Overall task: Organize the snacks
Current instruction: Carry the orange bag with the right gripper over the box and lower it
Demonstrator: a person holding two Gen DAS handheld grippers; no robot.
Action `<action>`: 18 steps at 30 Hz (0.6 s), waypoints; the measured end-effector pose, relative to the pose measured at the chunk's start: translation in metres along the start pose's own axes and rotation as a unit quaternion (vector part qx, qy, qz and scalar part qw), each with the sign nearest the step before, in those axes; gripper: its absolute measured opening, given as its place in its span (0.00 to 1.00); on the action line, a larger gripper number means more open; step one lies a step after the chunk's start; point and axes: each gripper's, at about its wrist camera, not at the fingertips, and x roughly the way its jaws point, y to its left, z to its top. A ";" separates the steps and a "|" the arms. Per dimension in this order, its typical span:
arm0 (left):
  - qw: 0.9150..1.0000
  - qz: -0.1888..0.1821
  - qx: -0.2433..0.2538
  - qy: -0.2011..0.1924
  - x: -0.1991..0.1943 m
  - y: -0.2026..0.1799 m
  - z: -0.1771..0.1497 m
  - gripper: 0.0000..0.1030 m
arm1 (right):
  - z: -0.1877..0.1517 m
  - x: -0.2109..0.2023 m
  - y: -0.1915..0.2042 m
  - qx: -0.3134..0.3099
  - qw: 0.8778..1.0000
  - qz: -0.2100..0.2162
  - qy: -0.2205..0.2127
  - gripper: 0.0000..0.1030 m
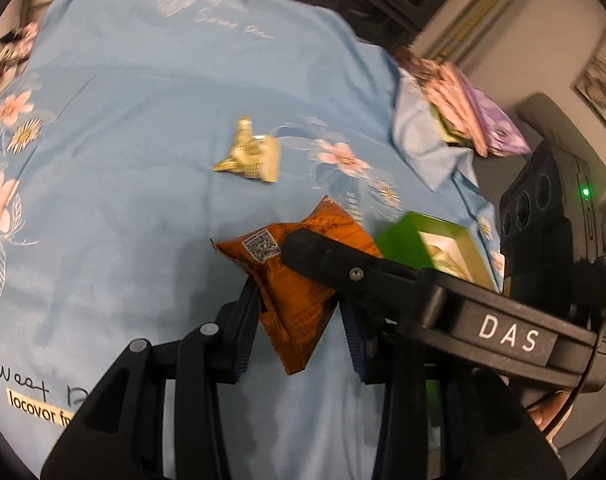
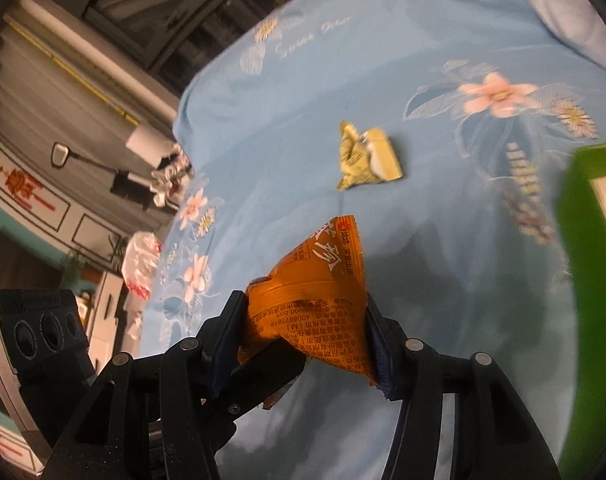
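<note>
An orange snack packet [image 1: 299,280] is held above the blue flowered cloth [image 1: 143,120]. My right gripper [image 2: 307,332] is shut on the orange packet [image 2: 315,292], its pads pressing both sides. My left gripper [image 1: 301,320] brackets the same packet; its left pad touches it, its right pad stands apart. A right-gripper finger [image 1: 343,268] crosses the packet in the left wrist view. A left-gripper finger [image 2: 263,372] shows under the packet in the right wrist view. A yellow-green wrapped snack [image 1: 251,156] lies further off on the cloth [image 2: 423,60], also in the right wrist view [image 2: 367,156].
A green box [image 1: 435,244] stands at the right, large at the right edge of the right wrist view [image 2: 583,280]. Purple and pink packets [image 1: 471,112] lie at the cloth's far right corner. Another packet [image 2: 141,260] lies at the cloth's left edge.
</note>
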 end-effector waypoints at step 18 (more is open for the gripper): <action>0.987 -0.092 0.130 0.028 0.030 -0.123 0.002 0.38 | -0.013 -0.120 -0.064 0.084 0.986 -0.055 -0.133 0.56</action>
